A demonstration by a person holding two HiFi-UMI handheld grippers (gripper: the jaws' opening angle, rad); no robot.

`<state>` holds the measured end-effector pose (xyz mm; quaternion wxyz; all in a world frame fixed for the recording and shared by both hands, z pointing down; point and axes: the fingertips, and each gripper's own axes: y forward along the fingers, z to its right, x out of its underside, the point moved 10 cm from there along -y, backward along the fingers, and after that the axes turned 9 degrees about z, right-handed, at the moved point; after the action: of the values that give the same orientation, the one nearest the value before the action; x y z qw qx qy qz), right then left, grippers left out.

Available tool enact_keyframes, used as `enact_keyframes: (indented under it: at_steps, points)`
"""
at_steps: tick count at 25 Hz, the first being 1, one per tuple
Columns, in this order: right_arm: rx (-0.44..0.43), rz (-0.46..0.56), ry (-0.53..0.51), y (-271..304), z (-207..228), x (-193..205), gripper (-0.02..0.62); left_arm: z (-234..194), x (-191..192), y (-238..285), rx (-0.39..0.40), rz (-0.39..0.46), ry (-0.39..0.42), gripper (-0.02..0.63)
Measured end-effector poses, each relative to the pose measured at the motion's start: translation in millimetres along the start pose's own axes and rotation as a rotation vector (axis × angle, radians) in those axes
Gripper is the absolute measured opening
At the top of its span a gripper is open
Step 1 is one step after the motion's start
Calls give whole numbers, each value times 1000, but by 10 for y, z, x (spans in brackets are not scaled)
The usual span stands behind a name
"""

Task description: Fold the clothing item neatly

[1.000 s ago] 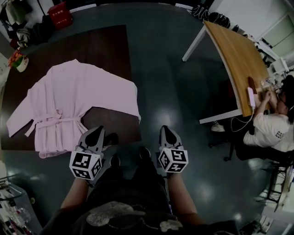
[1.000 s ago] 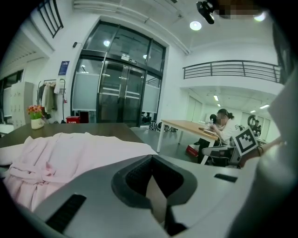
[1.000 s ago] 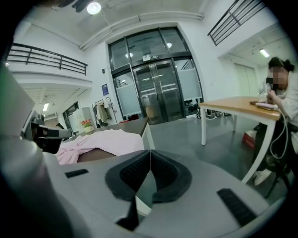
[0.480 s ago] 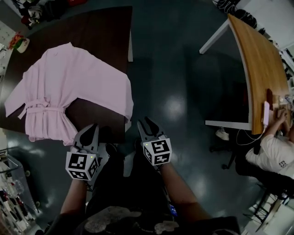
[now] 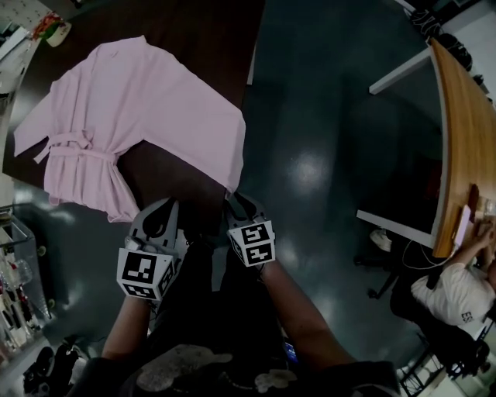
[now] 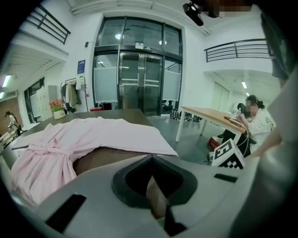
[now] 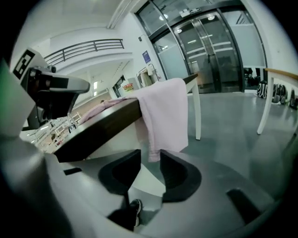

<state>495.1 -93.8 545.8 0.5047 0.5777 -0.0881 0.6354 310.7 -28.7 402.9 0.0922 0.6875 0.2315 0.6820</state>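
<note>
A pink robe [image 5: 139,101] lies spread on the dark table [image 5: 209,23], its belt tied at the waist. One sleeve [image 7: 165,116] hangs over the table's near corner. My right gripper [image 5: 235,200] sits just under that hanging end. Its jaws have just been opening, and in the right gripper view [image 7: 150,158] the sleeve's hem hangs at the gap between them, not pressed. My left gripper [image 5: 163,205] is shut and empty at the table's near edge, pointing across the robe [image 6: 70,139]; its tips [image 6: 151,159] meet in the left gripper view.
A light wooden desk [image 5: 465,139] stands at the right with a seated person [image 5: 457,291] beside it. A shelf with small items [image 5: 12,271] is at the left edge. A flower pot [image 5: 50,29] sits beyond the table's far corner. Dark glossy floor [image 5: 325,155] lies between table and desk.
Both grippers have come closer to the table's near edge. The right one has moved left and down to the hanging sleeve end. The robe lies as before.
</note>
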Motion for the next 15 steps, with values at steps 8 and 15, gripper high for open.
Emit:
enact_keyframes:
  at_steps: [8, 15]
  points:
    - [45, -78, -34, -4, 94, -23, 31, -109, -21, -73, -52, 15, -6, 11]
    - [233, 37, -41, -389, 248, -498, 25, -343, -192, -207, -66, 85, -27, 11]
